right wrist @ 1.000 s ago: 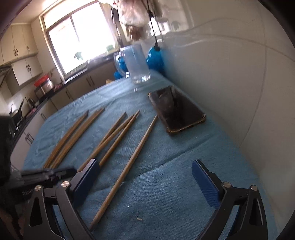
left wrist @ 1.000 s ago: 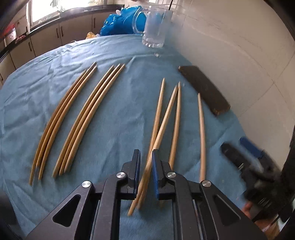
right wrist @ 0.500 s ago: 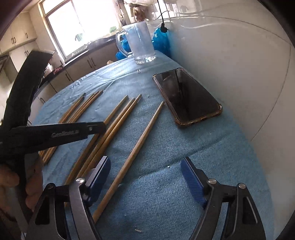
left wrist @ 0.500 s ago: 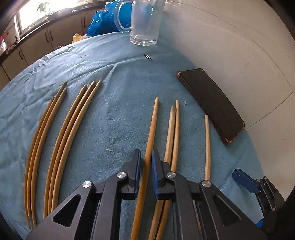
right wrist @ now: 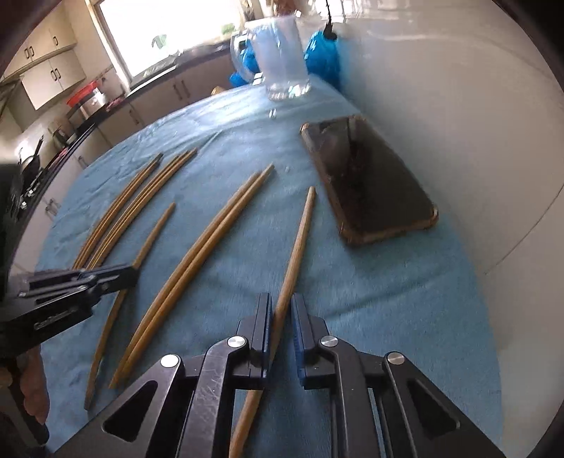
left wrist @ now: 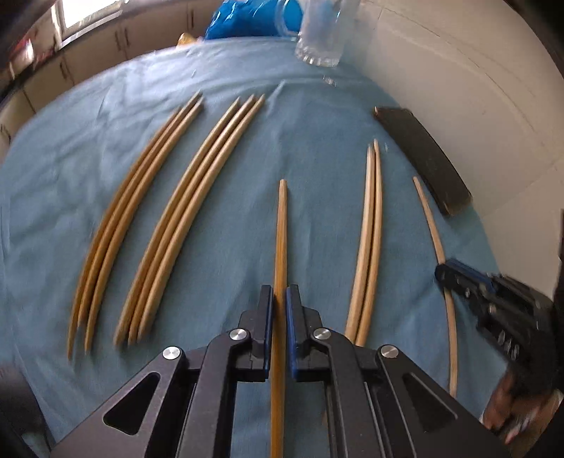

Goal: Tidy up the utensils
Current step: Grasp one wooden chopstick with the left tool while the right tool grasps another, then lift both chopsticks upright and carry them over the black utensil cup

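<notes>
Several wooden chopsticks lie on a blue cloth (left wrist: 310, 148). My left gripper (left wrist: 279, 299) is shut on one chopstick (left wrist: 281, 232), which points away from me. Left of it lie two bundles of three chopsticks (left wrist: 141, 208) (left wrist: 197, 208). Right of it lies a pair (left wrist: 370, 225) and a single chopstick (left wrist: 435, 243). My right gripper (right wrist: 281, 313) is shut on that single chopstick (right wrist: 299, 239), beside the pair (right wrist: 211, 243). The left gripper (right wrist: 81, 282) shows at the left of the right wrist view, and the right gripper (left wrist: 458, 274) at the right of the left wrist view.
A dark phone (right wrist: 370, 183) (left wrist: 423, 158) lies on the cloth by the white wall on the right. A clear glass jug (right wrist: 278, 60) (left wrist: 320, 38) and a blue bag (left wrist: 253, 17) stand at the far edge. Kitchen cabinets run behind the table.
My left gripper has carried its chopstick leftward, away from the pair. My right gripper, open before, has closed on the single chopstick nearest the phone.
</notes>
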A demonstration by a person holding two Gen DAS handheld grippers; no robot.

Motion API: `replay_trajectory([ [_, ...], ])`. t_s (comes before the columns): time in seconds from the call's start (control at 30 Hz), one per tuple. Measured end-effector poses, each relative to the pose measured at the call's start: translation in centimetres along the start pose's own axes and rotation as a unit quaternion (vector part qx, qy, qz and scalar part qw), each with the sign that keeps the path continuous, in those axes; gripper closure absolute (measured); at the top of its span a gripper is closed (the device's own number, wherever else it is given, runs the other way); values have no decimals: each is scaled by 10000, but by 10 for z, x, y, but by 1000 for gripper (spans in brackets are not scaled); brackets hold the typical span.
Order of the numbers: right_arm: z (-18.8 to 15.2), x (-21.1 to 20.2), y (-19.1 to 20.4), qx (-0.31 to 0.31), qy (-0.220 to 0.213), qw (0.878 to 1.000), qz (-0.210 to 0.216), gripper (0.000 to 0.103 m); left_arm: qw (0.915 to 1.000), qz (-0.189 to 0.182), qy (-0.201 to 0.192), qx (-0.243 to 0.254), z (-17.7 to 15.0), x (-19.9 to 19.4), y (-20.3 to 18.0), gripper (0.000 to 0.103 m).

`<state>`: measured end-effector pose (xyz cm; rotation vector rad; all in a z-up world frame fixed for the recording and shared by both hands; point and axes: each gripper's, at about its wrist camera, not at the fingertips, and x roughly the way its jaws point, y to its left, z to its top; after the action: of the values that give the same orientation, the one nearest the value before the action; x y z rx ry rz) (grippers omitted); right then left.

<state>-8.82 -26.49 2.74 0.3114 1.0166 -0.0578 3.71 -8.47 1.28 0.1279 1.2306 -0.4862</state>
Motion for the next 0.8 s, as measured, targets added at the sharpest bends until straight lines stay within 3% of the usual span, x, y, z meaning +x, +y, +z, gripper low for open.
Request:
replay_trajectory([
  [0.13,-14,-11,-2,-78,572,9980,244,91,9997,-60,210,125,-38,-16,2,96],
  [0.23,-17,-16,-4,-110,869,9958,268,89,9992,-76,277,282,-47,-20,0,96],
  [0.4,-3,-9,8,-467,1121,9925,-165,70,9990,-28,288,354,-33,-12,-4,96],
  [0.67,27,22,27,-1108,1733,9755,-783,70,9983,-117,526,242,-6,4,-7,96],
  [0.8,41,36,35,-1174,2015,9684,-887,70,9979,-29,576,305,4,7,-9,96],
])
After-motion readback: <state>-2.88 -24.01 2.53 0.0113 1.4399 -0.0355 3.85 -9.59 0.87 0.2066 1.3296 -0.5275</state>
